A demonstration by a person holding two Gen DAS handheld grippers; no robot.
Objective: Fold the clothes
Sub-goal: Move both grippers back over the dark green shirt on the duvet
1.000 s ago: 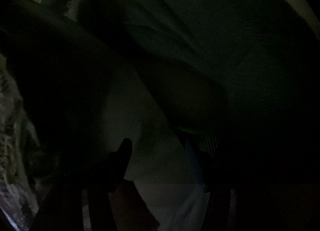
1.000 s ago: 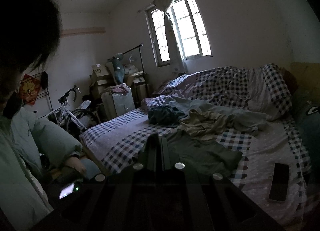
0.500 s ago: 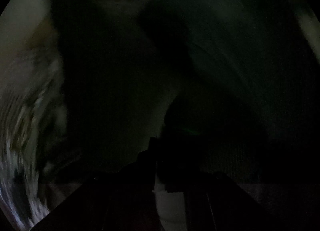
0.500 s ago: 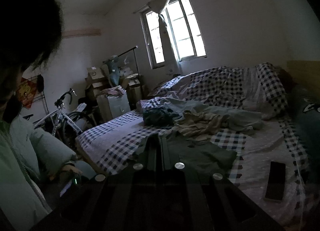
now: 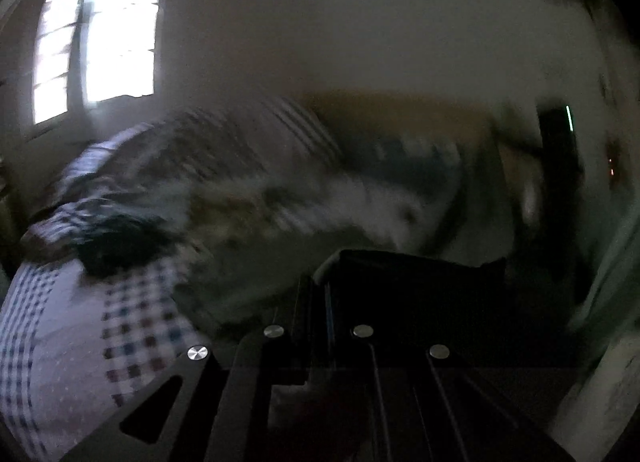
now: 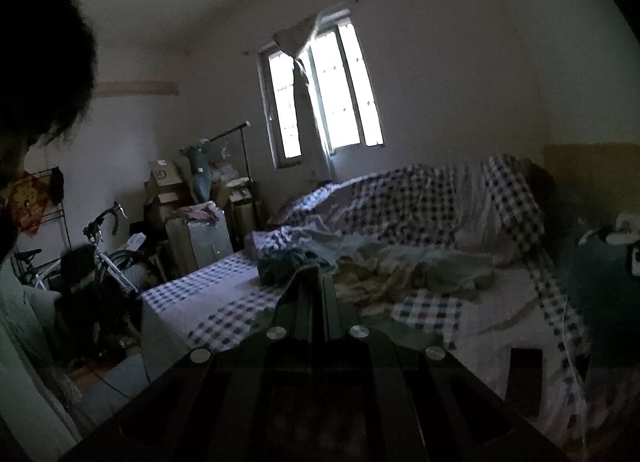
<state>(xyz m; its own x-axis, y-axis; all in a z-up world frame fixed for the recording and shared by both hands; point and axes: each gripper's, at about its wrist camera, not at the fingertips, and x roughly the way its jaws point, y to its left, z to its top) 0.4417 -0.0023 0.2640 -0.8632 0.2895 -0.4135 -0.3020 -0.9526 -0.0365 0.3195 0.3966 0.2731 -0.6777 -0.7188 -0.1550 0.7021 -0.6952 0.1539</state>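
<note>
Premises: a lived-in bedroom in a private home, dimly lit. A bed (image 6: 224,294) with a checked cover fills the centre of the right wrist view, and loose clothes (image 6: 384,274) lie heaped on it at about 12 o'clock from the camera. A double-pane window (image 6: 324,90) with a knotted curtain (image 6: 300,58) sits in the far wall. At 10 o'clock, stacked cardboard boxes (image 6: 166,182) and a garment rail (image 6: 230,132) stand in the corner. A bicycle (image 6: 102,250) leans at 9 o'clock against the wall. A dark phone (image 6: 524,376) lies on the bed at 3 o'clock. The left wrist view, blurred, shows the same window (image 5: 96,38) and checked bedding (image 5: 132,326).
</note>
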